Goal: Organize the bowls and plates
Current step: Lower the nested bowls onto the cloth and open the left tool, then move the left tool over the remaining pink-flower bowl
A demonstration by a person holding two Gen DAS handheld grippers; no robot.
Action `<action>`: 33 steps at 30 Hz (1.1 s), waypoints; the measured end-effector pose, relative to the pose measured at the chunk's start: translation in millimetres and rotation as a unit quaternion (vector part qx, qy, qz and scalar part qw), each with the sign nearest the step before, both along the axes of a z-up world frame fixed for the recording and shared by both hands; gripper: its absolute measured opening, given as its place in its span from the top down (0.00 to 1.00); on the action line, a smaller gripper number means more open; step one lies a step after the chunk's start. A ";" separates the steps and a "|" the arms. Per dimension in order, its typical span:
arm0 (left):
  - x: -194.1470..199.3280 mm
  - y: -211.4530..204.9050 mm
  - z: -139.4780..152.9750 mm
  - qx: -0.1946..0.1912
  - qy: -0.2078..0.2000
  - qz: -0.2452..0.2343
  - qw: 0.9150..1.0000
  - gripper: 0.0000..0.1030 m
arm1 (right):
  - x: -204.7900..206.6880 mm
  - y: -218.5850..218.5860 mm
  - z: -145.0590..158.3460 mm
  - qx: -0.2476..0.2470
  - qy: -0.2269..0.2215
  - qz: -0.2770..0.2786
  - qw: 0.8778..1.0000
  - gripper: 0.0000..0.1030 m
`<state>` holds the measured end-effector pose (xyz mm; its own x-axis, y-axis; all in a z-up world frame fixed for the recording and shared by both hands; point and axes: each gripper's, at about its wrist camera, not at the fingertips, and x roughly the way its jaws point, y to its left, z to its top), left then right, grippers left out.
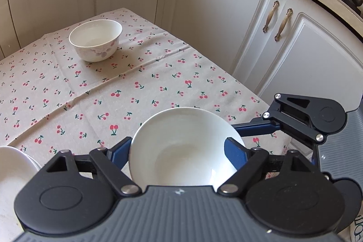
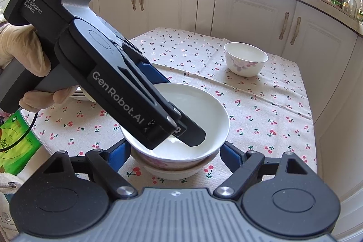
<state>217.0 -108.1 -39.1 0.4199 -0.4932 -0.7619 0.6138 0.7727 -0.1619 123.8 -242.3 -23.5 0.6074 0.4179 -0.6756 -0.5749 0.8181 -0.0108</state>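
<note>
Bowl atop second bowl, right-wrist view only.

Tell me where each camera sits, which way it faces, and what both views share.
Left wrist: on the left gripper, facing down over the cherry-print tablecloth toward white cabinets; its blue fingers flank the near white ceramic bowl; the right gripper shows at right.
Right wrist: on the right gripper, facing across the table to the cabinets; the left gripper and gloved left hand show.
Shared: the near bowl, the far floral-painted bowl, tablecloth, cabinets.
</note>
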 end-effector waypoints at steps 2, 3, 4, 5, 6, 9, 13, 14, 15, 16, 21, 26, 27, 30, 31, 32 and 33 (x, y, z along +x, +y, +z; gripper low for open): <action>0.1 1.9 1.8 -0.007 0.000 -0.002 1.000 0.16 | -1.0 -0.5 1.0 0.004 -0.006 0.001 1.000 0.03; -0.3 2.7 3.4 -0.008 -0.002 -0.002 1.000 0.16 | -2.5 -0.6 2.8 0.007 -0.013 0.003 1.000 0.00; -0.9 3.3 5.4 -0.007 -0.006 -0.003 1.000 0.15 | -4.0 -0.8 4.8 0.010 -0.019 0.006 1.000 0.00; -1.4 3.8 7.0 -0.007 -0.010 -0.003 1.000 0.14 | -4.8 -0.5 6.5 0.012 -0.021 0.010 1.000 0.00; -1.9 4.4 8.6 -0.008 -0.013 -0.003 1.000 0.11 | -5.1 0.1 7.8 0.012 -0.022 0.012 1.000 0.00; -3.1 6.3 13.3 -0.010 -0.019 -0.003 1.000 0.10 | -5.5 2.8 8.8 0.008 -0.026 0.012 1.000 0.00; -4.0 9.1 16.6 -0.006 -0.027 -0.003 1.000 0.08 | -5.5 3.7 9.0 0.007 -0.025 0.012 1.000 0.00; -4.0 9.8 17.2 -0.005 -0.028 -0.004 1.000 0.08 | -5.4 3.9 9.5 0.006 -0.027 0.012 1.000 0.00; -3.8 10.4 17.9 -0.003 -0.029 -0.004 1.000 0.08 | -5.2 4.0 10.2 0.005 -0.028 0.011 1.000 0.00; -3.4 11.5 18.8 -0.001 -0.031 -0.003 1.000 0.08 | -5.5 3.6 11.1 0.005 -0.028 0.012 1.000 0.00; 3.6 16.6 24.1 -0.001 -0.036 0.002 0.999 0.08 | -0.7 0.4 16.3 0.008 -0.035 0.012 0.999 0.00; 18.3 18.4 30.4 -0.001 -0.041 0.010 0.999 0.08 | 9.3 -5.4 23.7 0.006 -0.044 0.011 0.999 0.00; 21.5 18.0 31.5 0.001 -0.043 0.011 0.999 0.08 | 11.5 -6.7 25.8 0.006 -0.047 0.011 0.999 0.00; 34.4 17.5 34.6 0.005 -0.046 0.014 0.999 0.08 | 20.3 -12.7 32.9 0.001 -0.057 0.010 0.998 0.00; 39.8 17.1 35.3 0.006 -0.046 0.016 0.999 0.08 | 24.0 -15.0 35.1 0.000 -0.061 0.009 0.998 0.00; 44.4 16.7 35.9 0.007 -0.046 0.017 0.999 0.08 | 28.0 -17.5 37.3 -0.002 -0.063 0.007 0.998 0.00; 49.6 16.3 36.4 0.009 -0.047 0.019 0.999 0.08 | 32.3 -20.3 39.3 -0.003 -0.066 0.005 0.998 0.00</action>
